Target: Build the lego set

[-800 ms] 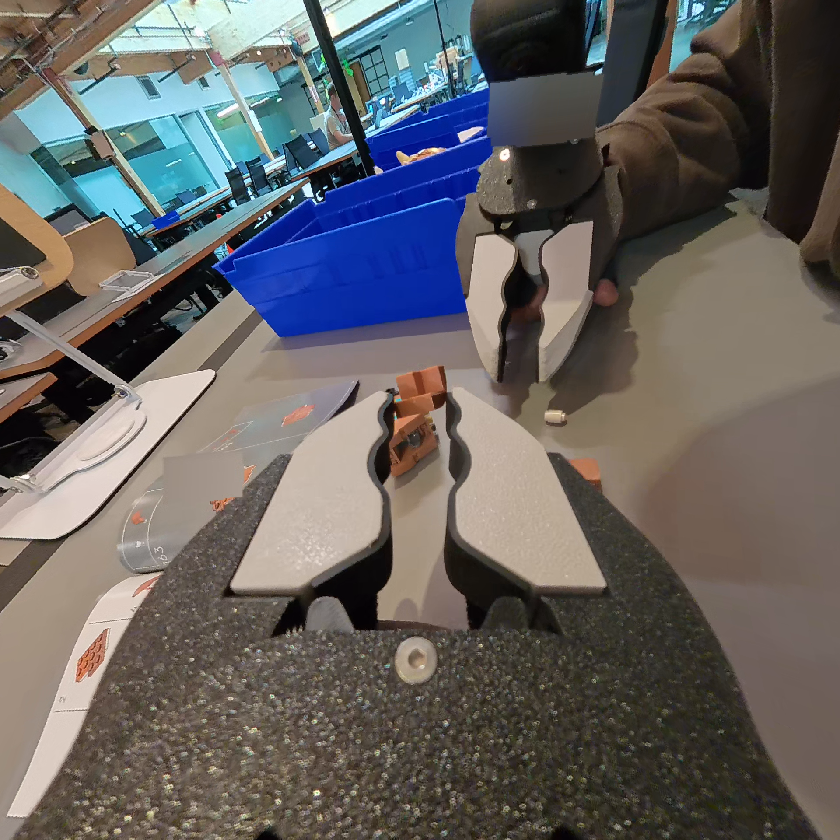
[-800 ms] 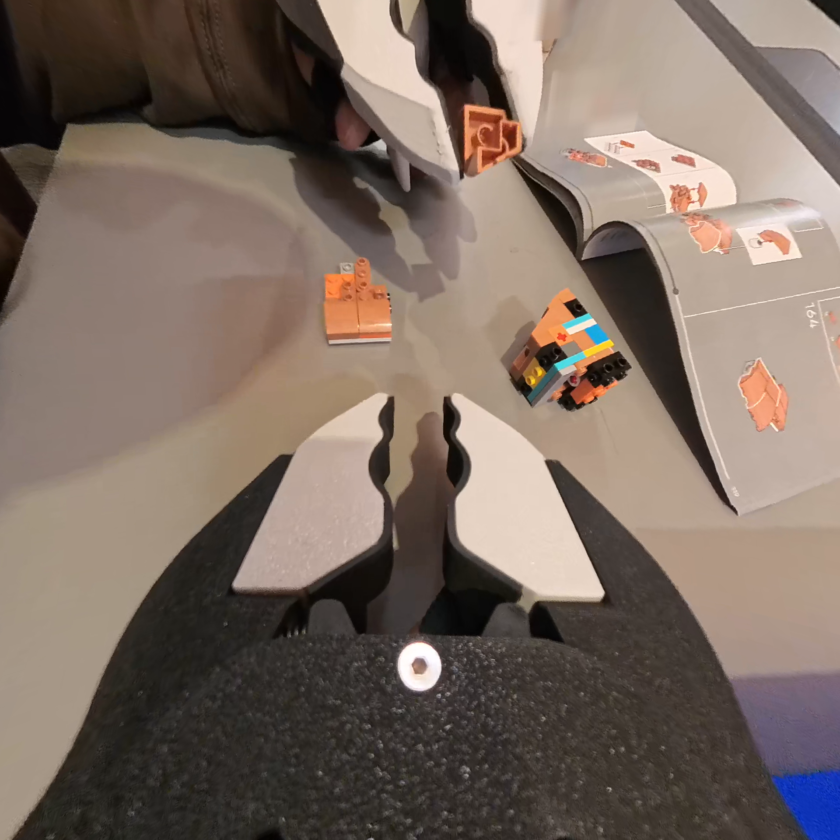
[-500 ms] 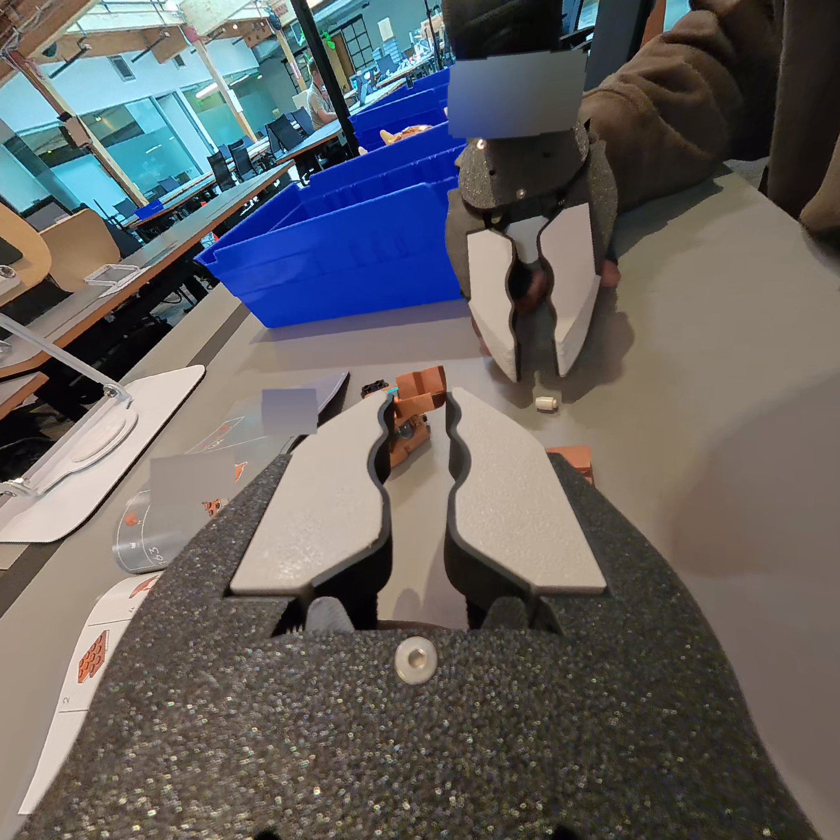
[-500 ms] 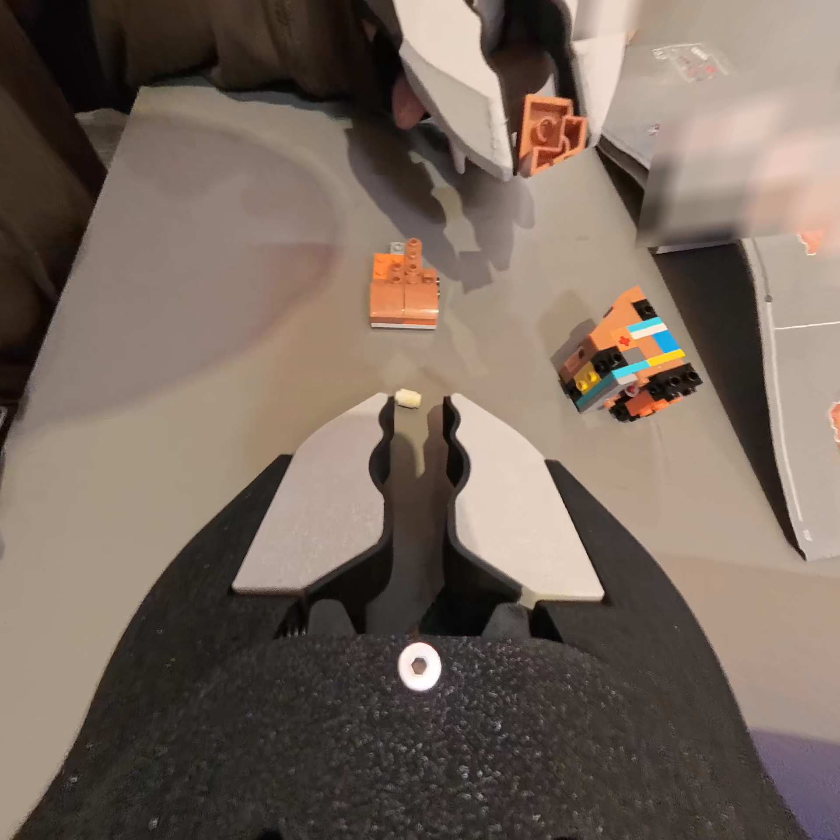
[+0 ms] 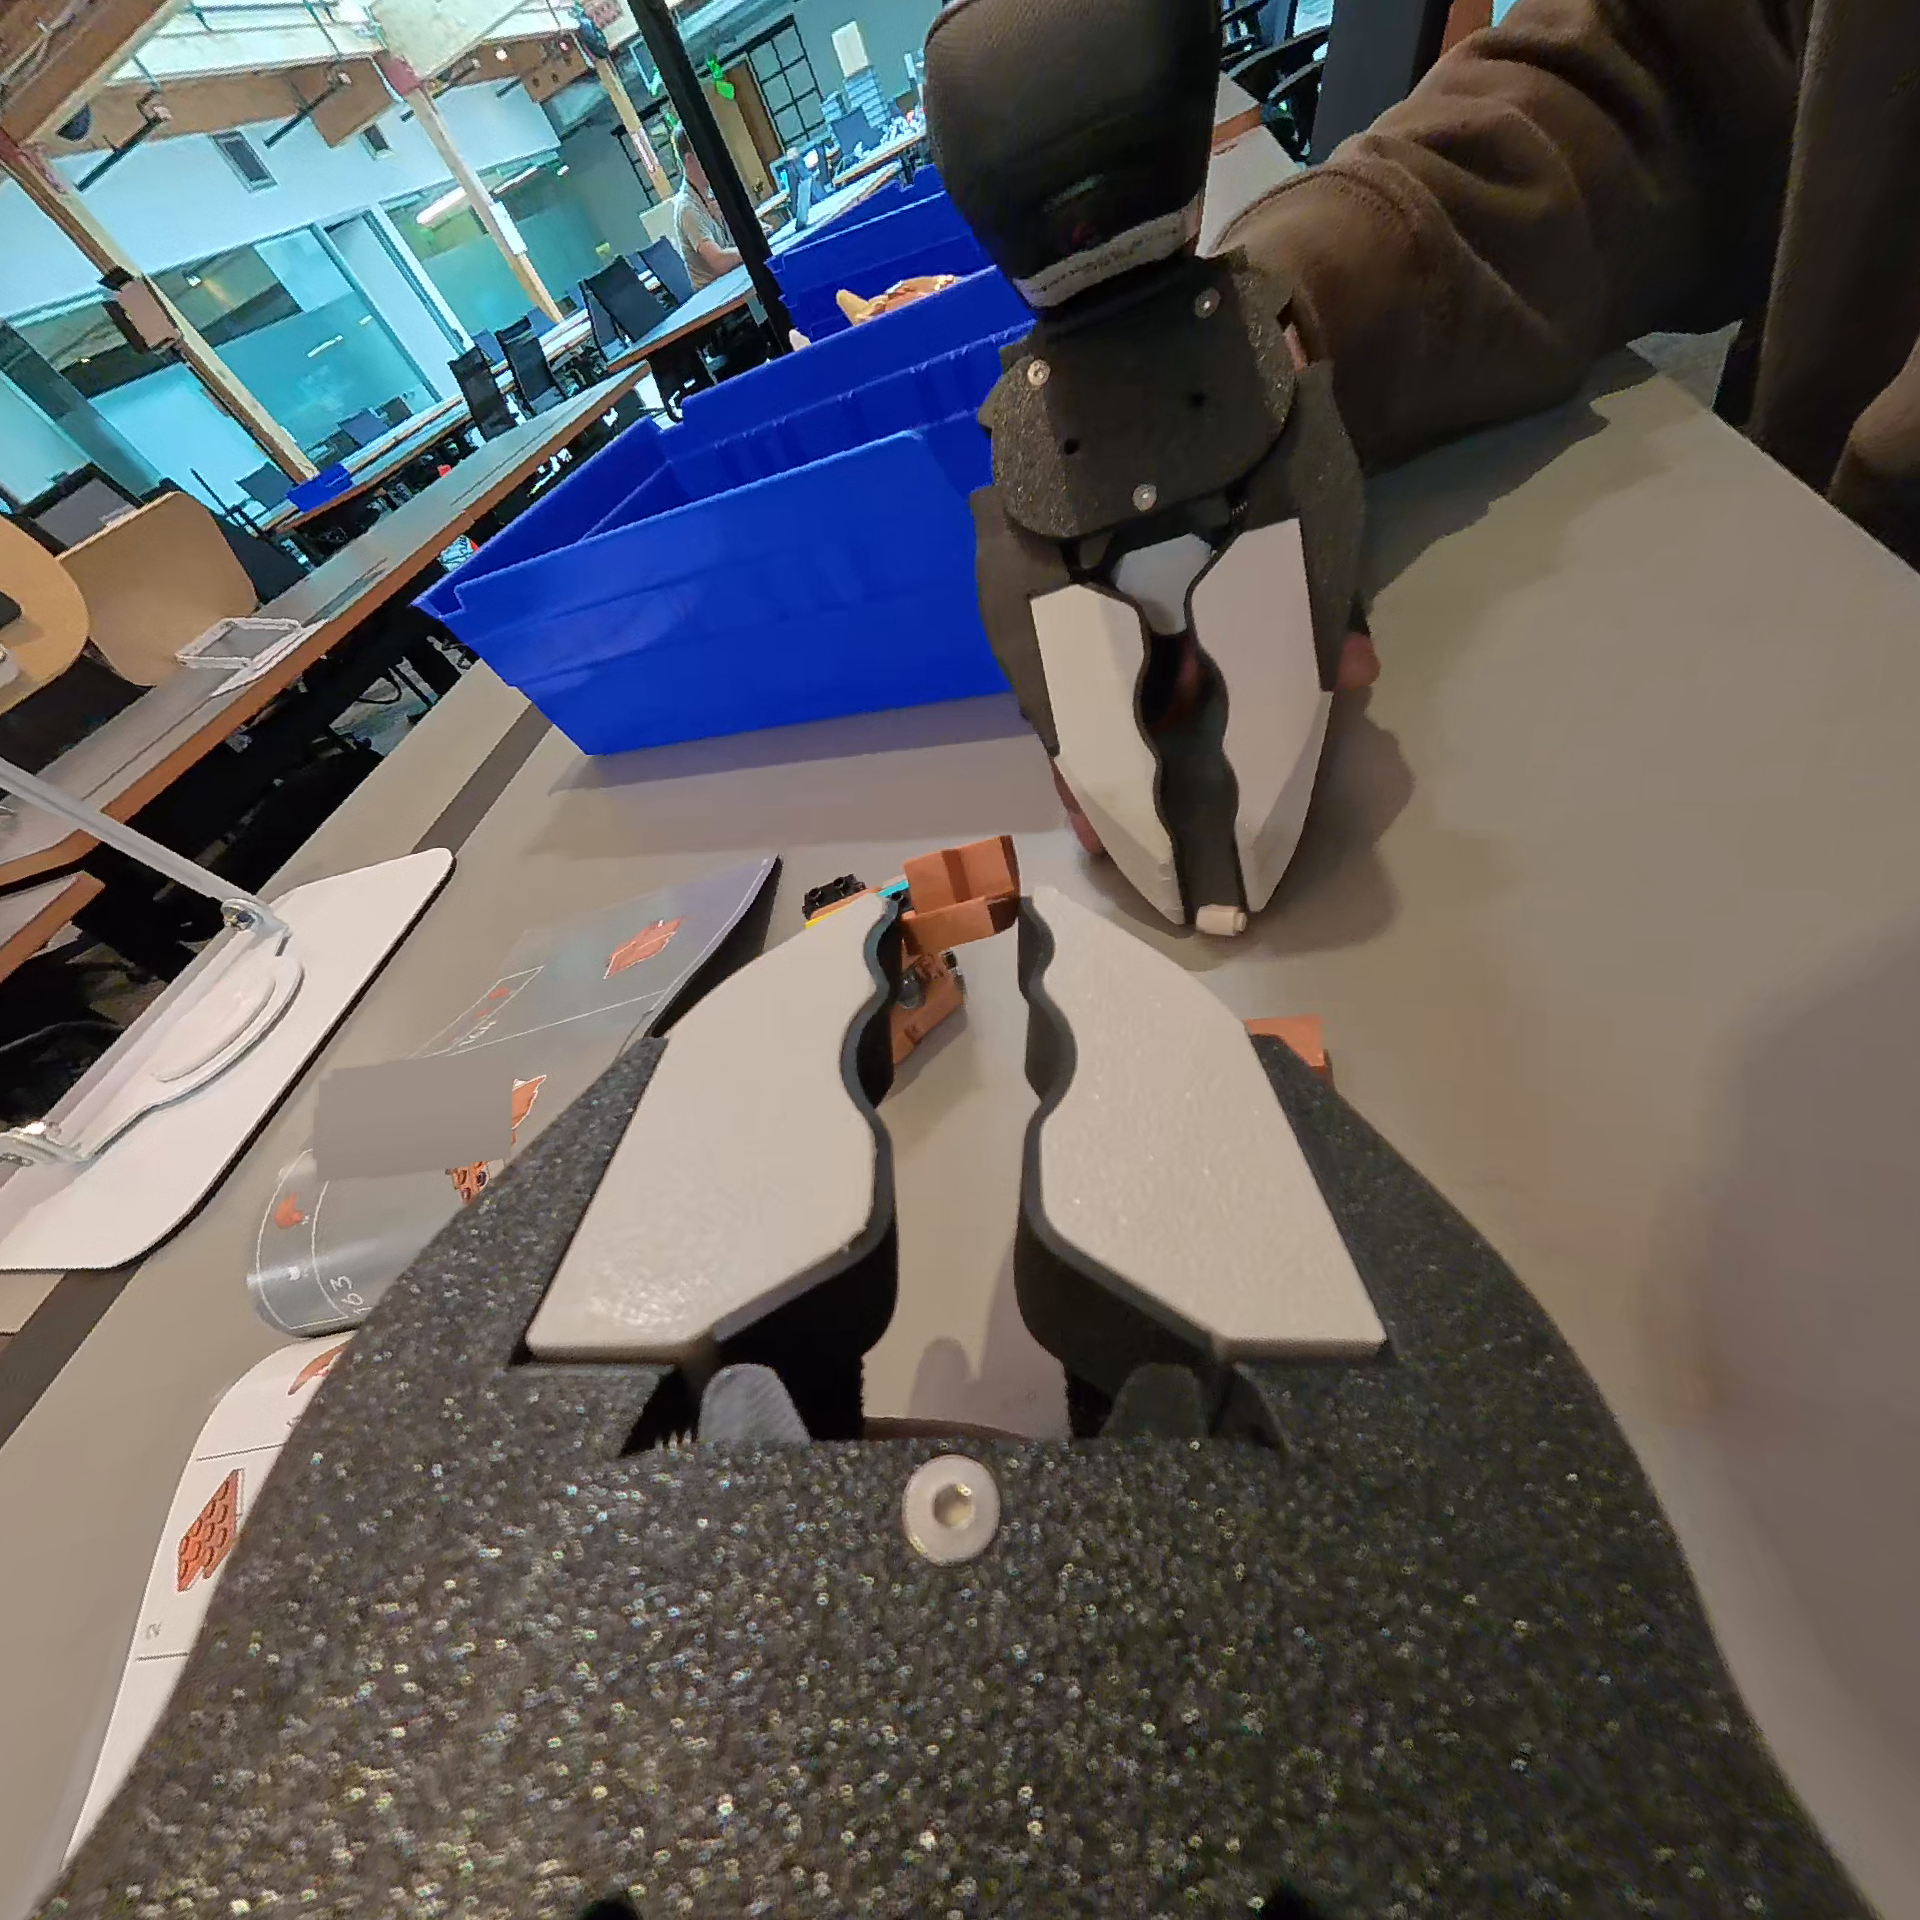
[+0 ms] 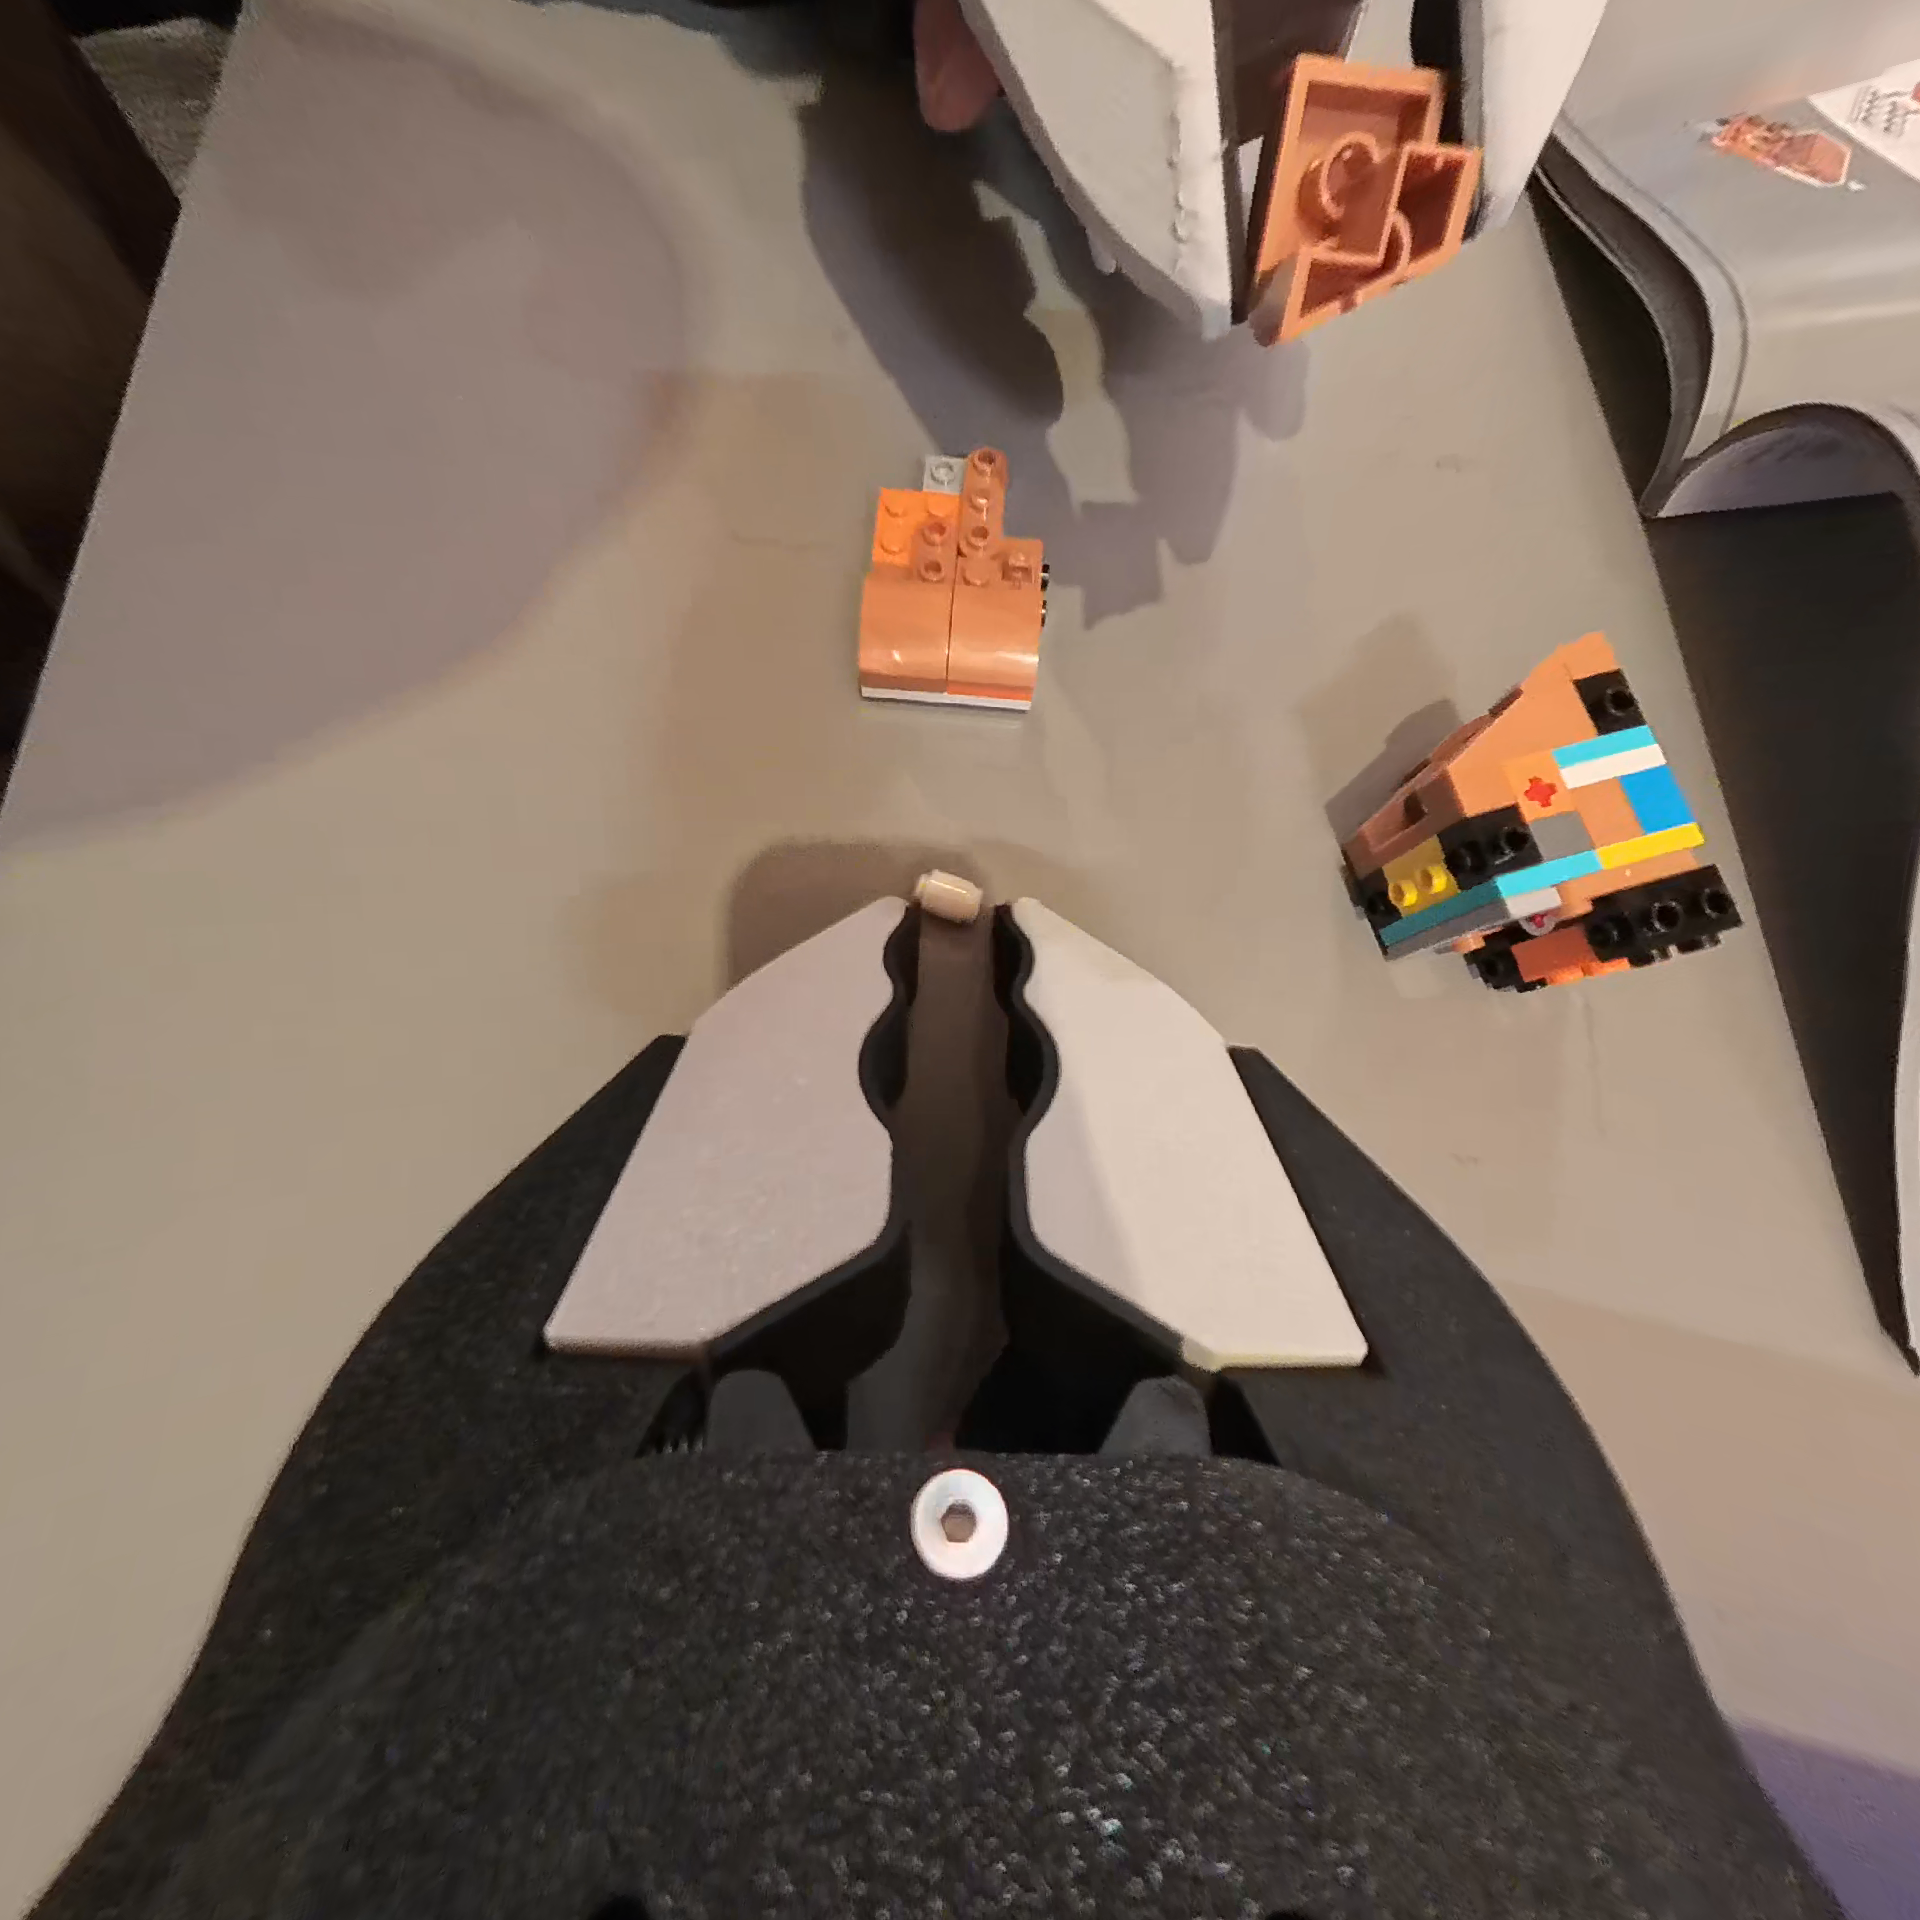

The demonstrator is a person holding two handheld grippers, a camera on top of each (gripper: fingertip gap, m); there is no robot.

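Observation:
My left gripper (image 5: 954, 914) is shut on a brown lego piece (image 5: 961, 883) and holds it above the table; it shows at the top of the right wrist view (image 6: 1351, 197). My right gripper (image 6: 956, 906) is tipped down onto the table, slightly open, with a small tan round piece (image 6: 948, 896) between its tips; this also shows in the left wrist view (image 5: 1218, 920). An orange sub-assembly (image 6: 951, 592) lies on the grey table (image 6: 416, 727) just beyond the right gripper's tips. A multicoloured block assembly (image 6: 1538, 831) lies to the right.
An open instruction booklet (image 6: 1714, 343) lies at the right, also visible in the left wrist view (image 5: 582, 987). Blue bins (image 5: 727, 613) stand along the table's far edge. A white stand base (image 5: 208, 1039) sits at the left. A person's brown sleeve (image 5: 1507, 229) reaches in behind the right gripper. The tips of one gripper are about 10 cm away from the tips of the other.
My right gripper has dropped forward and down to the table, so the small tan piece now sits between its tips. My left gripper still holds the brown piece, now closer to the right gripper.

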